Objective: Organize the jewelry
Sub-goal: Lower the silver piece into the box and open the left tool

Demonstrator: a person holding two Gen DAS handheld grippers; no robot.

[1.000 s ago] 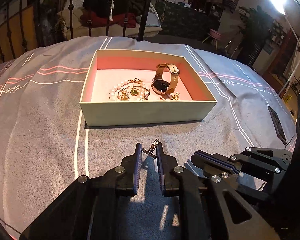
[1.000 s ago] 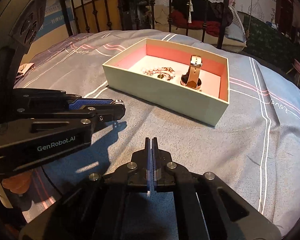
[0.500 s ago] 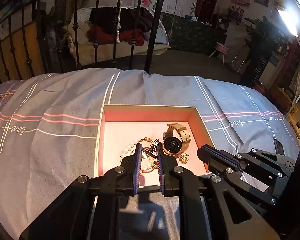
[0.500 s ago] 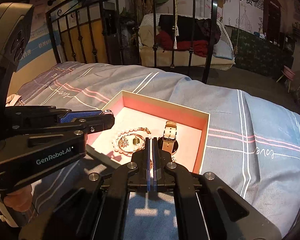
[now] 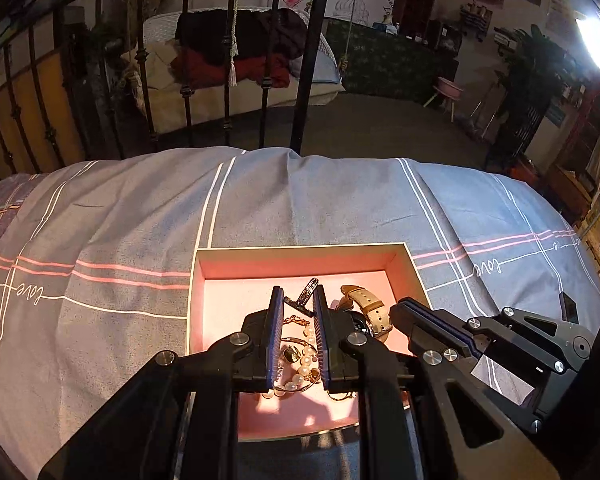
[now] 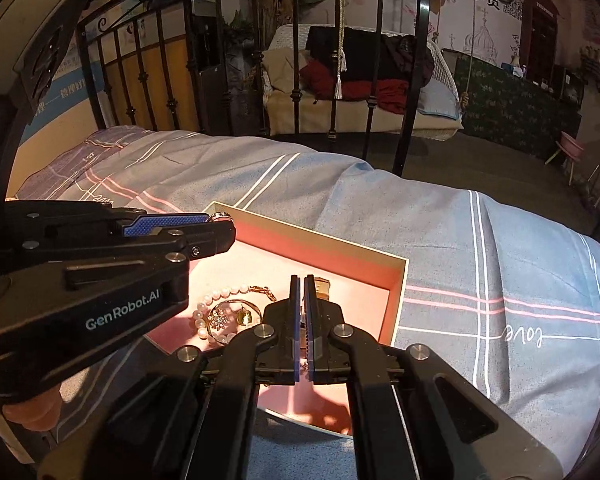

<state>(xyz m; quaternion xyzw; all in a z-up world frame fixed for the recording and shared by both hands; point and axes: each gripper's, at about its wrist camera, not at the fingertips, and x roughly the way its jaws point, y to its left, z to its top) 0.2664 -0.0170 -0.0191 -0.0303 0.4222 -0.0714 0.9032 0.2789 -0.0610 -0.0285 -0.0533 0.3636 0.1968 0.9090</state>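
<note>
Left gripper (image 5: 297, 303) over the pink-lined box (image 5: 300, 249), fingers narrowly parted, pinching a slim silver ring (image 5: 305, 295) between the tips. Beneath in the box: pearl bracelet (image 5: 300, 374), gold chains, beige-strapped watch (image 5: 367, 307) toward the right. Right gripper (image 6: 302, 294) above the box's near side, fingers pressed almost together, gripping nothing visible. Box on the striped grey bedspread (image 5: 112, 216).

In the left wrist view, the left gripper (image 5: 297, 304) hides part of the pearl bracelet (image 5: 300, 376) and most of the watch (image 5: 366, 312) face. The box (image 5: 300, 250) near wall, at 6 o'clock, is covered. In the right wrist view, the watch strap (image 6: 322, 285) barely shows; the pendants (image 6: 220, 318) are too small to identify.
</note>
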